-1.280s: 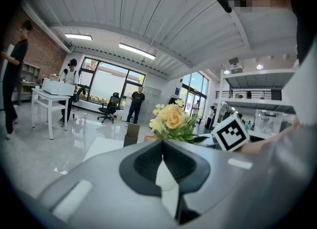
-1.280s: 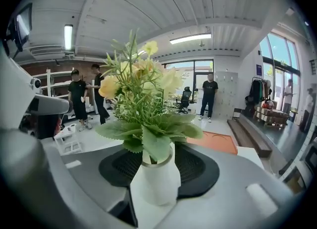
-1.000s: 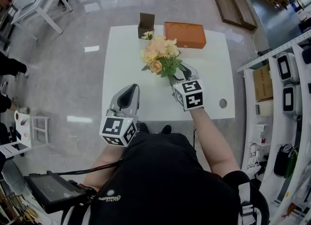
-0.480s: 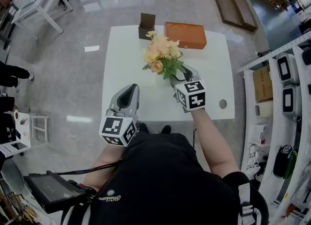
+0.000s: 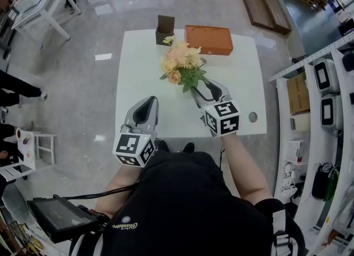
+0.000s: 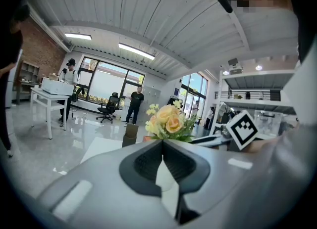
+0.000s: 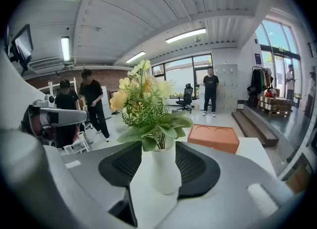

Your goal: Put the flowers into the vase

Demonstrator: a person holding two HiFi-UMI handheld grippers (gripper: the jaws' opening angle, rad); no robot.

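A bunch of yellow and peach flowers [image 5: 180,66] with green leaves stands in a white vase [image 7: 163,168] on the white table [image 5: 243,78]. In the head view the blooms hide the vase. My right gripper [image 5: 201,88] is open just to the right of the bunch and nearer me. In the right gripper view the vase stands in the gap of the right gripper [image 7: 159,149], clear of both pads. My left gripper [image 5: 149,101] hovers shut and empty at the table's near edge, and the flowers [image 6: 167,122] show beyond the left gripper [image 6: 162,142].
A small brown box [image 5: 165,29] and an orange tray [image 5: 209,39] sit at the table's far edge. A round hole [image 5: 253,117] marks the near right corner. Shelving [image 5: 326,100] runs along the right. People stand [image 7: 93,105] across the room.
My right gripper has drawn back toward me, away from the flowers, with its jaws open. The flowers and the left gripper stay where they were.
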